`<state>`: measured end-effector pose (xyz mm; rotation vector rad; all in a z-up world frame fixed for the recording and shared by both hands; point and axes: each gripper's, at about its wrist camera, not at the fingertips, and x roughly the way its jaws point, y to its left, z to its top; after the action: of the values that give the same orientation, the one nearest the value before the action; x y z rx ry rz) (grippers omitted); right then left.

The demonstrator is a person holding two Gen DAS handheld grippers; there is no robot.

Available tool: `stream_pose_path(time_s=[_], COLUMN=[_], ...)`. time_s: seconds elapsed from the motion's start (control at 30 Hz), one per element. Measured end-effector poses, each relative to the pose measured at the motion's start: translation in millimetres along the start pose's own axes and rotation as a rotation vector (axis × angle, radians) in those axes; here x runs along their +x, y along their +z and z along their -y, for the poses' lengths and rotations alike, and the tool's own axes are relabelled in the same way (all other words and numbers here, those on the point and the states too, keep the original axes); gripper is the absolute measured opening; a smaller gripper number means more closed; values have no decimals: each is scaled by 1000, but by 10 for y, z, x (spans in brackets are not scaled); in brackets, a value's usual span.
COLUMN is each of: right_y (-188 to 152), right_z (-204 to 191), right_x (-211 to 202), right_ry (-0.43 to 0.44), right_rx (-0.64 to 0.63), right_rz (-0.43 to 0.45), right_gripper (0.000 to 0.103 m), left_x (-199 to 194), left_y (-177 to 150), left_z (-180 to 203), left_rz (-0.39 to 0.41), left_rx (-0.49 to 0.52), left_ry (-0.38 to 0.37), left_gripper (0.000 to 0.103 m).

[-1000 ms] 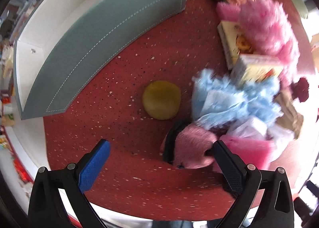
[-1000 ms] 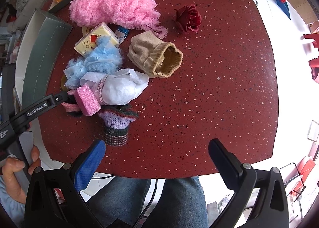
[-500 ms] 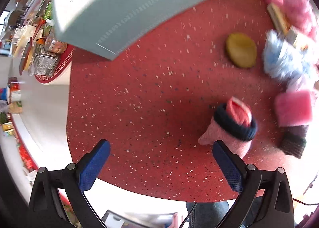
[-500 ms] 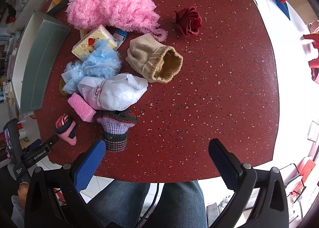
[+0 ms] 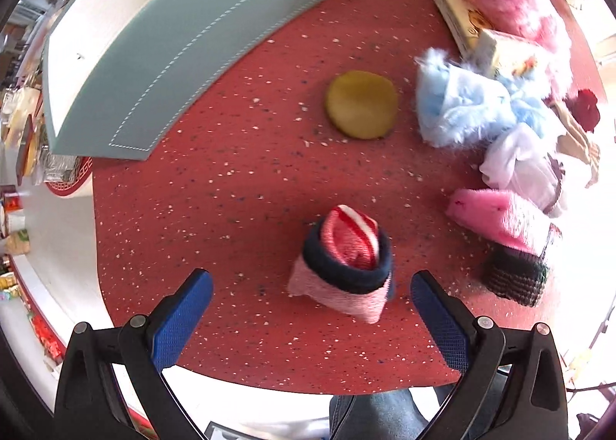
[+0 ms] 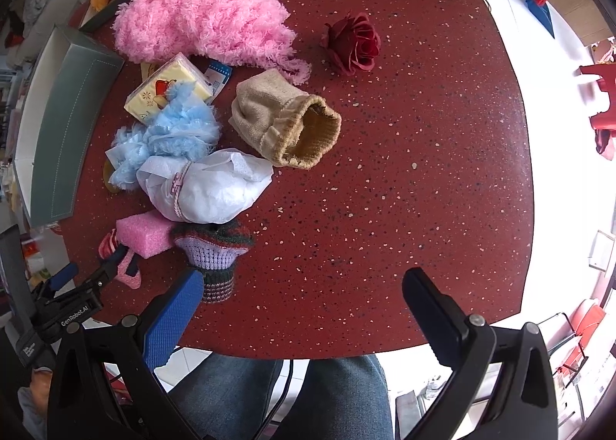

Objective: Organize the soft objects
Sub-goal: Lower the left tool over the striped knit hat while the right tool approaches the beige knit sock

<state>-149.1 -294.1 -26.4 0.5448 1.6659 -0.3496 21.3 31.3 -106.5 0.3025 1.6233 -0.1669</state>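
A rolled pink sock with a dark cuff (image 5: 342,266) lies on the red table just ahead of my open left gripper (image 5: 308,305), between the line of its fingers; it also shows in the right wrist view (image 6: 123,262). To its right sit a pink sponge (image 5: 500,216), a white bundle (image 6: 208,185), blue fluff (image 5: 462,104) and a knitted purple-and-green piece (image 6: 215,259). My right gripper (image 6: 300,305) is open and empty above the table's front edge. The left gripper (image 6: 92,278) shows at the lower left of the right wrist view.
A grey-green box with a white inside (image 5: 161,54) stands at the table's left. A yellow-green disc (image 5: 362,104), a pink fluffy scarf (image 6: 204,20), a tan knit hat (image 6: 288,124), a red rose (image 6: 354,43) and yellow packets (image 6: 165,89) lie around.
The pink sock was pulled out of the pile and now lies apart near the front edge. My left gripper swung away and came back behind it. The right gripper has not moved.
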Motion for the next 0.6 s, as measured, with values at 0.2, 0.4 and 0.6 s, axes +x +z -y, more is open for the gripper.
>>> stream_pose_path(time_s=[0.2, 0.4, 0.6], right_y=[100, 337, 505], right_z=[90, 191, 199], right_x=[-9, -37, -58], right_ry=[-9, -22, -26], right_rx=[18, 31, 29], right_rz=[2, 7, 2], right_gripper=[103, 103, 103], left_x=[0, 79, 105], left_y=[-61, 46, 139], left_z=[66, 4, 9], left_rz=[-7, -22, -28], left_rx=[3, -7, -13], left_ry=[-2, -8, -8], left_gripper=[103, 103, 103])
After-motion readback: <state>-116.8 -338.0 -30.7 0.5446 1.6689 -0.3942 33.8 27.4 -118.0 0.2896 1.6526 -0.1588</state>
